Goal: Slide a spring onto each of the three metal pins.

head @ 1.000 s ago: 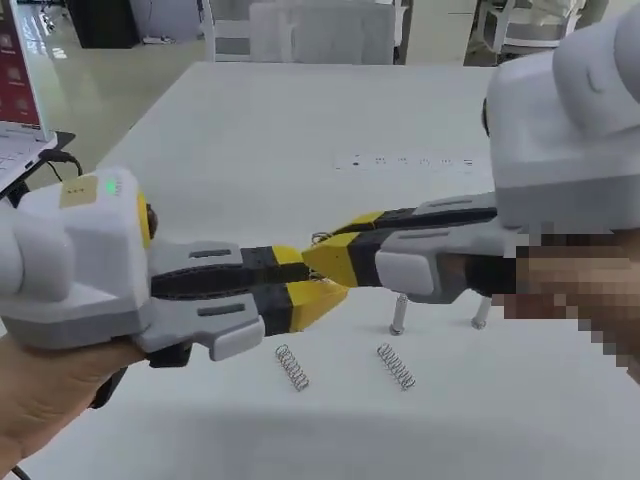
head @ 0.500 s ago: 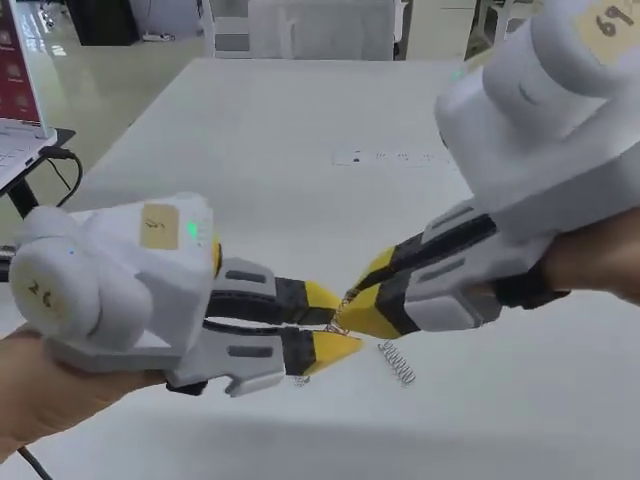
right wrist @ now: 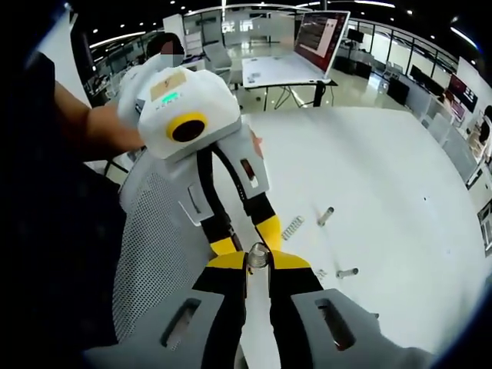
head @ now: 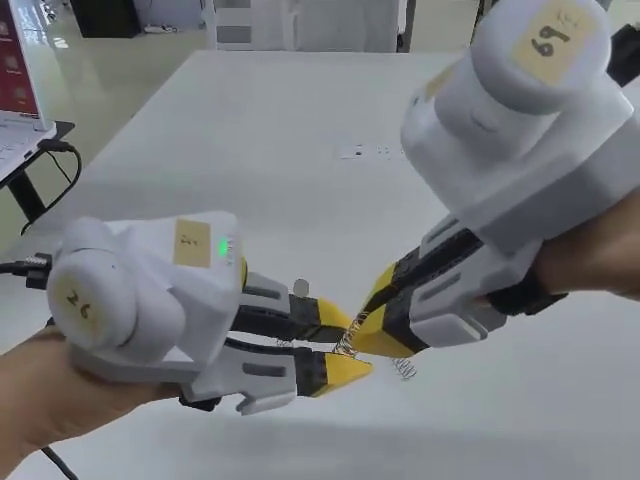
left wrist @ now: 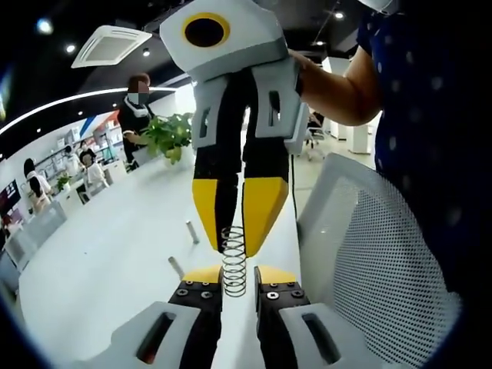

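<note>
My left gripper and right gripper meet tip to tip low over the white table. The left gripper is shut on a thin wire spring, whose far end runs up between the right gripper's yellow fingers. The right gripper is shut on a small silvery pin, end-on to the left gripper. Two more pins and a loose spring sit on the table. In the head view, one pin and a spring show beside the tips.
A laptop stands on a side stand at the far left with a cable. A mesh chair back sits close behind the table edge. People stand far off in the room.
Both grippers have come lower and nearer to me, still tip to tip. The right gripper now tilts steeply down from the upper right, and the spring lies between the two sets of tips.
</note>
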